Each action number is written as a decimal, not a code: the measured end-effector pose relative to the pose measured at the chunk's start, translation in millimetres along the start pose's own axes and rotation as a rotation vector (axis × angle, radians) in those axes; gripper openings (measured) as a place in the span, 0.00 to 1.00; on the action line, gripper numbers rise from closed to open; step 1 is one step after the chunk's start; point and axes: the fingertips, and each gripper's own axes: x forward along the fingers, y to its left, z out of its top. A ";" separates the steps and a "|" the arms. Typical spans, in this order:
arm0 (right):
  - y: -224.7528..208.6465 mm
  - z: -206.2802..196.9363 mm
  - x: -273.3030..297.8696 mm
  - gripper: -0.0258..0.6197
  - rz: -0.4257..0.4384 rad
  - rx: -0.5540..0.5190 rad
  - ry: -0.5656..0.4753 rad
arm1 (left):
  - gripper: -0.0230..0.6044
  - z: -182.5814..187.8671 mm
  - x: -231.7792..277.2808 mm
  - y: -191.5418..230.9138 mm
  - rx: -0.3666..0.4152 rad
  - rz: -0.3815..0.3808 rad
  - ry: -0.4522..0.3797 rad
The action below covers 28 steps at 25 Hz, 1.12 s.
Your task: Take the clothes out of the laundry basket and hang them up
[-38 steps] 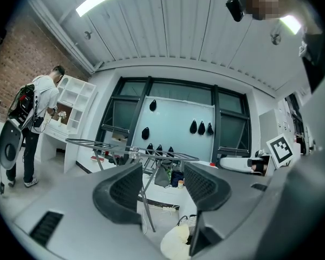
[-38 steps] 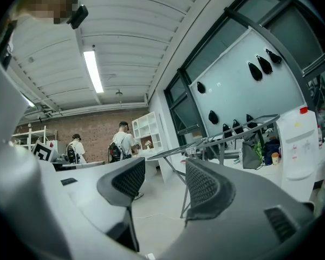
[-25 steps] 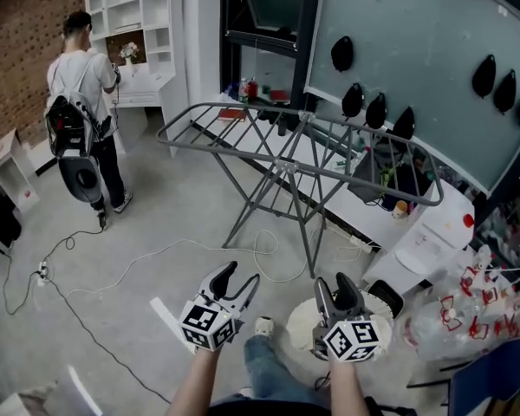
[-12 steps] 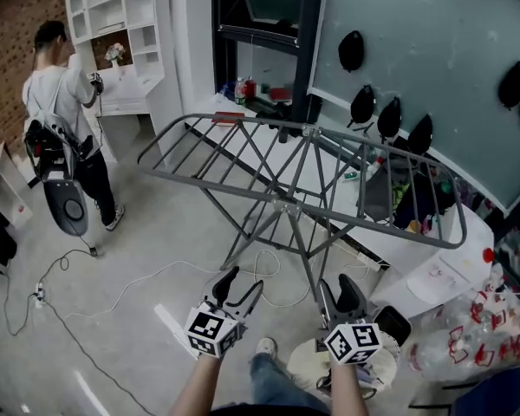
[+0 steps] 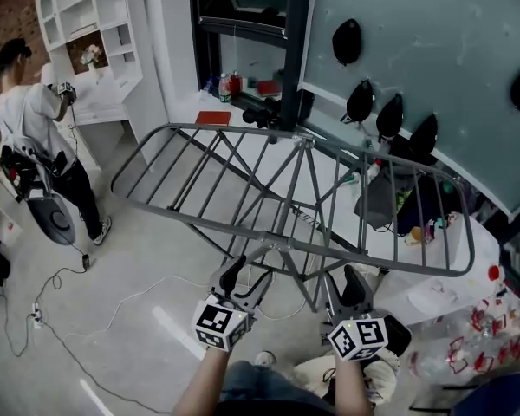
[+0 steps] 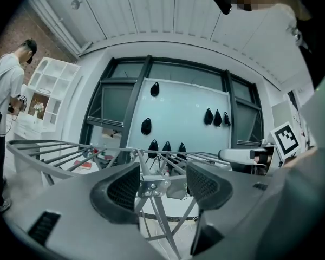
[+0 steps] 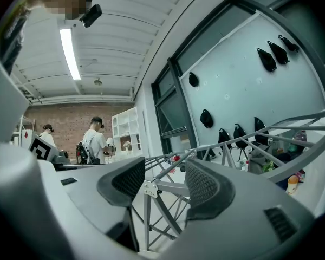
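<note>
Moved: the grey metal drying rack (image 5: pixel 305 143) now looks much closer and fills the middle of the head view. The pile of cream clothes (image 5: pixel 383 376) has slid down to the bottom edge.
Left tongs (image 5: pixel 245 280): they are opening wider, and nothing is between them. Only the rack's legs show far behind the gap.
Right tongs (image 5: pixel 345 286): spread apart and empty too.
Why held so: both tongs are up in front of the body and point at the rack. I think the person is looking at where the clothes will hang.
Clothes: low down by the person's legs, under the right arm. No tongs touch them. I cannot make out the basket around them.
Rack: it stands open on the floor with all its bars bare, so nothing is hung yet.
Next, I think: the tongs must go down to the clothes, and open tongs are ready to pinch.
Far left: a person in a white shirt (image 5: pixel 30 115) stands well away from the rack.
</note>
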 end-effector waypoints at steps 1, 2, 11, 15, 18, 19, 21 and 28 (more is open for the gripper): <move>-2.0 3.3 3.4 0.37 -0.017 0.006 0.002 | 0.46 1.9 6.0 2.4 0.002 -0.007 0.001; -4.2 6.0 6.3 0.37 -0.033 0.012 0.000 | 0.46 3.8 11.5 4.8 0.005 -0.015 0.001; -15.6 12.7 3.5 0.37 -0.148 0.048 -0.045 | 0.46 4.0 33.3 1.9 0.028 -0.137 0.049; -33.2 5.5 -18.3 0.37 -0.222 0.050 -0.060 | 0.46 -8.7 46.9 -24.9 0.034 -0.239 0.084; -59.0 1.5 -50.7 0.37 -0.310 0.060 -0.069 | 0.46 -18.2 63.6 -60.3 0.038 -0.329 0.106; -68.0 0.4 -65.2 0.37 -0.348 0.064 -0.074 | 0.46 -22.2 68.9 -75.0 0.038 -0.365 0.116; -84.0 -2.8 -97.8 0.37 -0.436 0.076 -0.084 | 0.46 -31.5 78.1 -106.9 0.038 -0.448 0.140; -126.5 -19.2 -221.5 0.37 -0.726 0.131 -0.118 | 0.46 -64.8 96.0 -224.3 0.049 -0.717 0.214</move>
